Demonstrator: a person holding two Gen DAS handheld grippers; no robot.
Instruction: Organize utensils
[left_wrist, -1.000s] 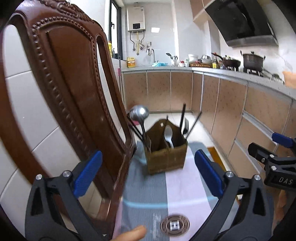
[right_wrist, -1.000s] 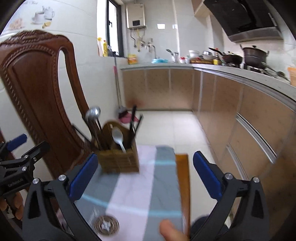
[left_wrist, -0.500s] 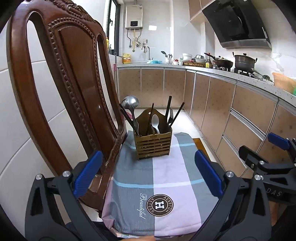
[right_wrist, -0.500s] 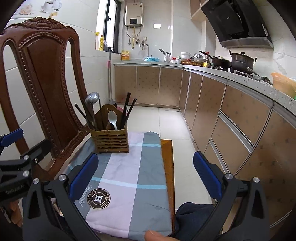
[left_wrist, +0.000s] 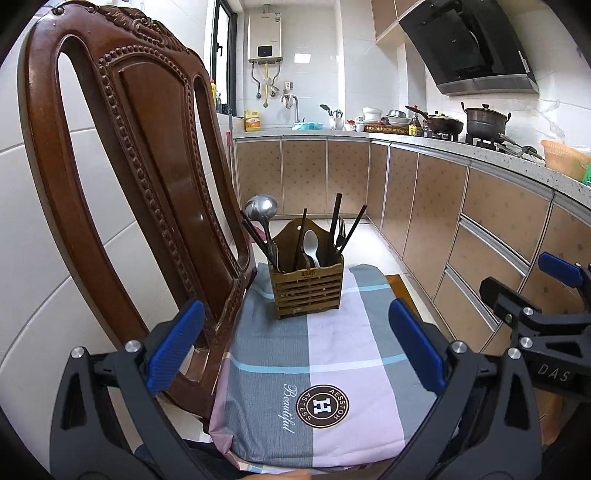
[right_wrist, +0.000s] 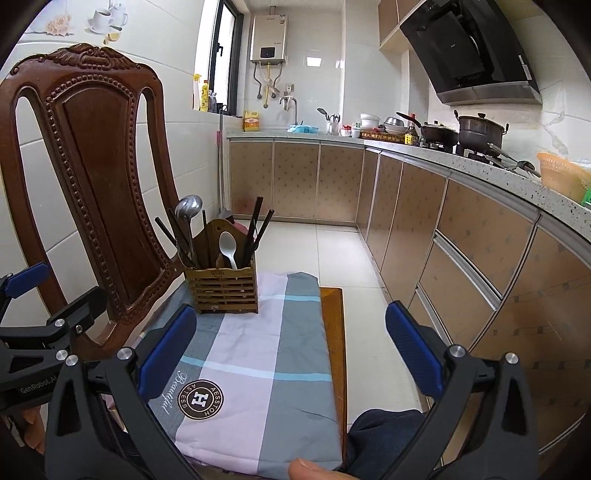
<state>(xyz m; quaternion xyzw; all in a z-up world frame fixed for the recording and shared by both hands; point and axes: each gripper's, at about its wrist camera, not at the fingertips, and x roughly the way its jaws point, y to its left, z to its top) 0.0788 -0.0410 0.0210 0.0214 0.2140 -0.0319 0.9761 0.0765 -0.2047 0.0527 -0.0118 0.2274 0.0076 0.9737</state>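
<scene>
Dark carved wood fills the left: the chair back (left_wrist: 147, 192) rises just beside the checked cloth (left_wrist: 332, 354) spread over its seat. A second ago both views were swinging and blurred; now they have steadied and drawn back, so the whole cloth with its round logo shows, bare of any loose cutlery.

The slatted wooden caddy (left_wrist: 306, 291) stands upright at the far end of the cloth, close to the chair back. In it lean a steel ladle (left_wrist: 260, 210), dark chopsticks (left_wrist: 336, 225), a pale spoon (left_wrist: 311, 243) and a fork (left_wrist: 341, 229).

With every utensil in view already in the caddy, this would fit either sorting finished or the pieces about to be taken out and regrouped.

The left gripper (left_wrist: 295, 347) and right gripper (right_wrist: 291, 347) both hold nothing, jaws spread wide, well short of the caddy. The chair back crowds any reach from the left. To the right, the kitchen counter (left_wrist: 517, 158) with its pots stands well apart.
</scene>
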